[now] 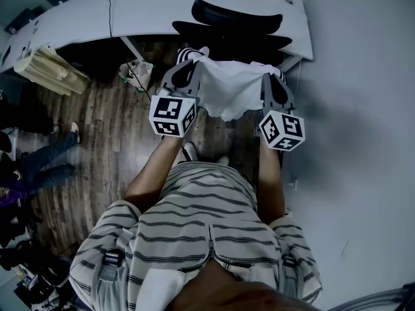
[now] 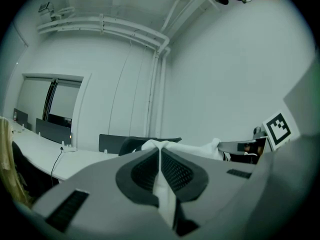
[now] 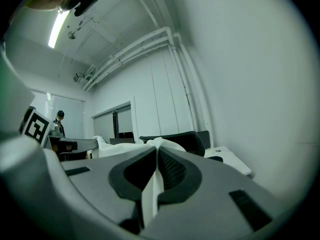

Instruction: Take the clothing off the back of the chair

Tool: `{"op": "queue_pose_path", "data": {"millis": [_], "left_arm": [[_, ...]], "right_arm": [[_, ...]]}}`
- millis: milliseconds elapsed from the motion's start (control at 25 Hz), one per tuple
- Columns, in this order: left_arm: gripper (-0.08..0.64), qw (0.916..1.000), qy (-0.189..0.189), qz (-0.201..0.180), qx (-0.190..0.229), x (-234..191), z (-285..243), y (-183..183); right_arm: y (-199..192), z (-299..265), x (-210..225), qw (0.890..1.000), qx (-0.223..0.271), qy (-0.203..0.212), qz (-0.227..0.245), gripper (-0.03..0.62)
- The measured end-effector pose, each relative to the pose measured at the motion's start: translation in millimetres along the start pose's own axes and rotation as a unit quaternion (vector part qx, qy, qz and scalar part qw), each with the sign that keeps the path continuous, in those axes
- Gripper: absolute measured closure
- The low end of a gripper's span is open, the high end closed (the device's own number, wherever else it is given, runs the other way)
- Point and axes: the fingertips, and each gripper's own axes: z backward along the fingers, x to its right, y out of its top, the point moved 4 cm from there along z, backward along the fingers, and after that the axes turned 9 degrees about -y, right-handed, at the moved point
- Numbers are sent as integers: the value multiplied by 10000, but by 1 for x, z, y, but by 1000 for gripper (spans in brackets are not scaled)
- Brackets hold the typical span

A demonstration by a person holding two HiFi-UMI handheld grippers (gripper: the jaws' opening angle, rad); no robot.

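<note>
A white garment (image 1: 227,89) hangs stretched between my two grippers, just in front of the black chair (image 1: 233,34). My left gripper (image 1: 190,57) is shut on the garment's left edge. In the left gripper view the cloth (image 2: 166,196) is pinched between the dark pads (image 2: 145,171) of the gripper (image 2: 160,151). My right gripper (image 1: 275,74) is shut on the right edge. In the right gripper view the cloth (image 3: 149,194) runs between the closed jaws of the gripper (image 3: 157,151), and the chair's back (image 3: 185,140) stands behind it. Both grippers point level.
A long white desk (image 1: 162,8) curves behind the chair, with a cable on it. A cream bundle (image 1: 50,69) lies at its left end and a small bag (image 1: 137,72) sits below. Someone's legs (image 1: 45,157) stand at the left. A pale wall (image 1: 363,141) closes the right.
</note>
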Motion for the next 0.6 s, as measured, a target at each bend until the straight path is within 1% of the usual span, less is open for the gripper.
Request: {"op": "queue_pose_path", "data": {"millis": [240,600], "left_arm": [[531,10000,-17,19,-63,4,2,-9],[531,9998,-12,17,-189,9,4,-25]], "right_arm": [[-10,6,2,10000,1,-55,-42,563],[-26,10,2,9999,-133,-85,-46,563]]}}
